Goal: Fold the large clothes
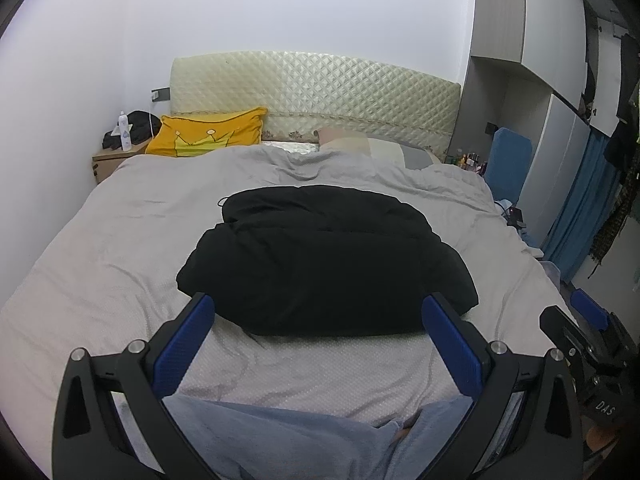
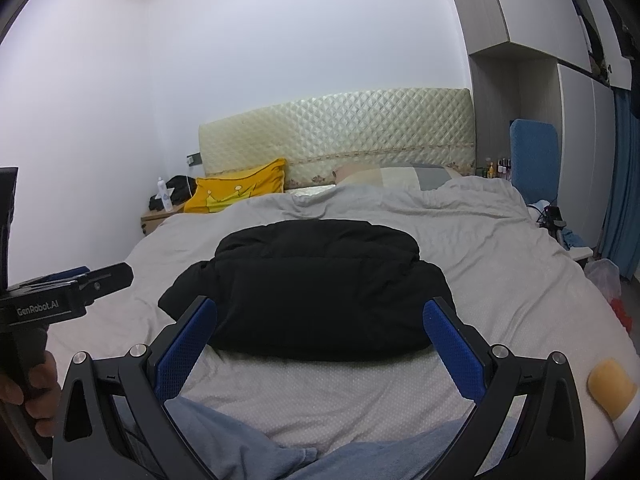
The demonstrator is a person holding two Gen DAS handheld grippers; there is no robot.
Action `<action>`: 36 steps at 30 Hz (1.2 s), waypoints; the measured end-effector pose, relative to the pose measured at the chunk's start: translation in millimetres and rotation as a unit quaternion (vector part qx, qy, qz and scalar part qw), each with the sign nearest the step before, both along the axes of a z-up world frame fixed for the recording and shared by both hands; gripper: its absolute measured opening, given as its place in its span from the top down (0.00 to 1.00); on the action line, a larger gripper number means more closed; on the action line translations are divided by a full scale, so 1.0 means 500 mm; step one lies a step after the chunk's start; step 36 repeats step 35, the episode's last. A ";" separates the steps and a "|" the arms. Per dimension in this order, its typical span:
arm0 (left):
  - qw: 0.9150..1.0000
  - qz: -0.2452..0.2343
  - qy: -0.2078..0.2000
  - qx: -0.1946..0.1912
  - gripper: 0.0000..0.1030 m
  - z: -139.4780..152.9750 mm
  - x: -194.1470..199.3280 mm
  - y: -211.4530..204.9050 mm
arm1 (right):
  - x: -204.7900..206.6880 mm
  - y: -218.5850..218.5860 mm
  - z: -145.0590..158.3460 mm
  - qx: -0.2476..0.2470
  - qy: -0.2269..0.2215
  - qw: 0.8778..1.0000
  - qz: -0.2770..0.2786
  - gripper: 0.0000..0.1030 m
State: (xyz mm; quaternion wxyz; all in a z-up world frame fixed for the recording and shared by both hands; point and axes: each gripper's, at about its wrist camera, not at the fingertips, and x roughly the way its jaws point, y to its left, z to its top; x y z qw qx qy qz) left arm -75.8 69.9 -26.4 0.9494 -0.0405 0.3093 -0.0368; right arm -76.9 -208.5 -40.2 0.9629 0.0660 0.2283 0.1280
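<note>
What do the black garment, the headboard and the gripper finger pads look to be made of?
Black garment: probably padded matte fabric; puffy, with soft stitched ridges. Headboard: glossy cream quilted cover, maybe vinyl or satin; its diamond tufts catch light. Left gripper pads: blue, dotted grip texture, likely rubber or plastic.

Each tool point(image 1: 318, 312) is black-framed with blue textured fingers point(image 1: 182, 350) and silver screws — "GenRobot.AI" lettering at left; light-blue trousers point(image 2: 224, 440) below.
</note>
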 end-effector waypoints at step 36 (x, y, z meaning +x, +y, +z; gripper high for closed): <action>1.000 0.005 -0.002 0.002 0.00 -0.003 -0.002 0.006 | -0.005 0.013 0.006 -0.003 -0.002 1.000 0.001 0.00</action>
